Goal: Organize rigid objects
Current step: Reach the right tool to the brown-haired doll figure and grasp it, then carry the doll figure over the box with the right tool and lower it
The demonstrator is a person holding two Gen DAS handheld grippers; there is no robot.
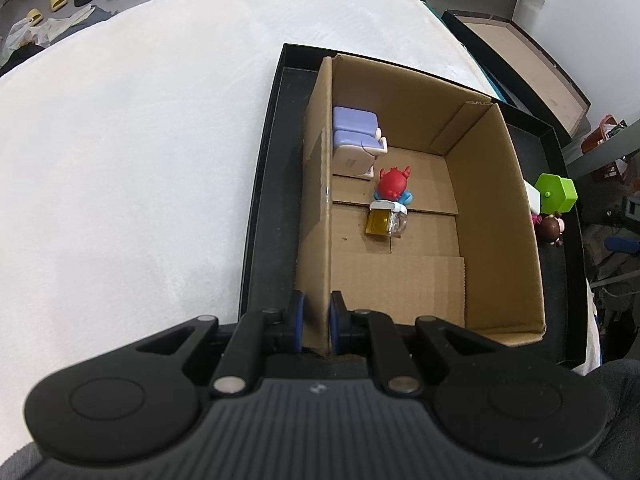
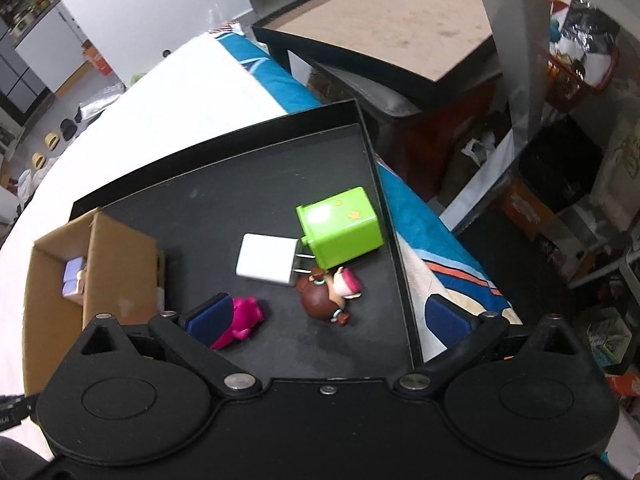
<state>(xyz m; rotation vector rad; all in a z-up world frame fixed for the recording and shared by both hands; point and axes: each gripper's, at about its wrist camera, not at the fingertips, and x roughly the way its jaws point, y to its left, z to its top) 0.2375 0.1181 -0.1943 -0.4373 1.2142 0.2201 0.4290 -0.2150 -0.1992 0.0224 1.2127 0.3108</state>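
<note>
My left gripper [image 1: 318,322] is shut on the near left wall of an open cardboard box [image 1: 496,216] that stands in a black tray [image 1: 264,184]. Inside the box are two purple-and-white chargers [image 1: 354,136], a red figurine [image 1: 394,186] and a yellow mug-shaped toy [image 1: 382,222]. My right gripper [image 2: 328,316] is open above the tray [image 2: 240,184]. Below it lie a green cube charger [image 2: 340,232], a white charger [image 2: 266,258], a brown-haired doll [image 2: 326,296] and a pink toy [image 2: 242,316] beside my left finger [image 2: 210,316].
The tray rests on a white cloth-covered table [image 1: 140,160]. A second black tray with a brown bottom [image 2: 380,24] sits beyond the table's right edge. Shelves and clutter stand at the right [image 2: 580,160]. Slippers and bags lie on the floor at the far left [image 1: 56,4].
</note>
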